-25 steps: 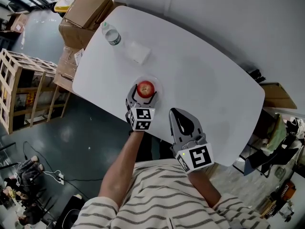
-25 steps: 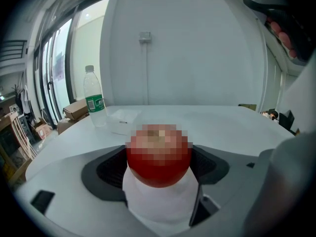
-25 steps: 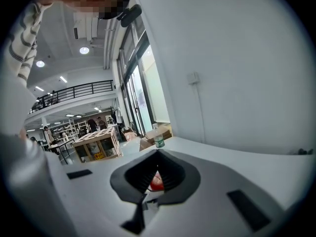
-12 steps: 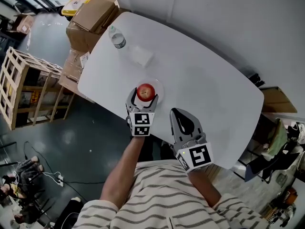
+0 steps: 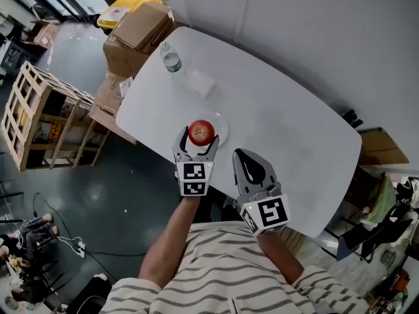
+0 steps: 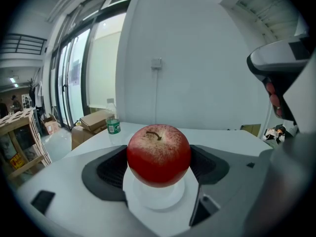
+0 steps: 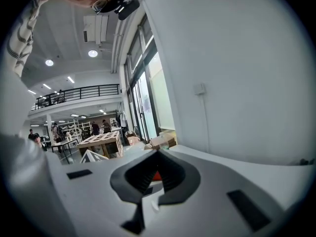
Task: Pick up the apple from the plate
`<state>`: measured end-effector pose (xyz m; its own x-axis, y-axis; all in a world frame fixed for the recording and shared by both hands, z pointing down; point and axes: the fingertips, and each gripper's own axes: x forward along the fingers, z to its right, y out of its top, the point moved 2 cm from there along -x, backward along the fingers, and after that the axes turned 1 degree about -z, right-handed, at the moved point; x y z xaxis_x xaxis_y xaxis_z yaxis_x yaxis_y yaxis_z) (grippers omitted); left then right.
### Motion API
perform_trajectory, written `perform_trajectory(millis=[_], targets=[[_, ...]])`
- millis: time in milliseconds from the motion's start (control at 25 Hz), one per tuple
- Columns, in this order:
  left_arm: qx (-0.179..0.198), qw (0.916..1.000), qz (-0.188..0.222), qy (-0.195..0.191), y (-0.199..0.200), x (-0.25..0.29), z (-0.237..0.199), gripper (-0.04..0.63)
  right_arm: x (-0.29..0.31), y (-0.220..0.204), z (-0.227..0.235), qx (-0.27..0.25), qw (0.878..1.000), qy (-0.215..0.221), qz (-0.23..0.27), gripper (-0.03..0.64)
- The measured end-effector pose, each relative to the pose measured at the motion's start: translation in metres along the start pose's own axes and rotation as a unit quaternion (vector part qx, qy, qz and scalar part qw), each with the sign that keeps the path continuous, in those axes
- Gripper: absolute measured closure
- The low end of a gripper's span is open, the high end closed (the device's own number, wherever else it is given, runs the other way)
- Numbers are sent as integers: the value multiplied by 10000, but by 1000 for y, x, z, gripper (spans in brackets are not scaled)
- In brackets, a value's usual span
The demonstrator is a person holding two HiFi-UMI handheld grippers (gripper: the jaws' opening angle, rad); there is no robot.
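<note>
L gripper (image 5: 198, 136) pinching apple (image 6: 158, 154) btwn both pads | apple just over plate (image 6: 154, 197), by near edge of table (image 5: 281, 110) | R gripper (image 5: 243, 156) jaws pressed together, empty, beside L, apart from plate

Left gripper (image 5: 198, 140) now clamped on apple (image 5: 201, 132); apple raised off plate (image 5: 221, 127), shifted toward person.

Plate (image 6: 154, 200) ctr behind apple (image 6: 158, 154)
</note>
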<state>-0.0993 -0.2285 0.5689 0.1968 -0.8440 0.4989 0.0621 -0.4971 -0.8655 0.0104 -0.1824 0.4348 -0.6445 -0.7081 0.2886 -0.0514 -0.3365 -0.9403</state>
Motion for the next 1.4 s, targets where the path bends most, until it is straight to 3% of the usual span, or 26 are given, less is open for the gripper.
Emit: perform_trajectory(millis=[1000, 1400], targets=[[-238, 9978, 611, 71, 66, -81, 17, 216, -11, 42, -22, -392, 9986, 173, 322, 604], [-106, 9951, 963, 210, 94, -114, 21, 216, -19, 52, -31, -500, 9975, 223, 448, 604]])
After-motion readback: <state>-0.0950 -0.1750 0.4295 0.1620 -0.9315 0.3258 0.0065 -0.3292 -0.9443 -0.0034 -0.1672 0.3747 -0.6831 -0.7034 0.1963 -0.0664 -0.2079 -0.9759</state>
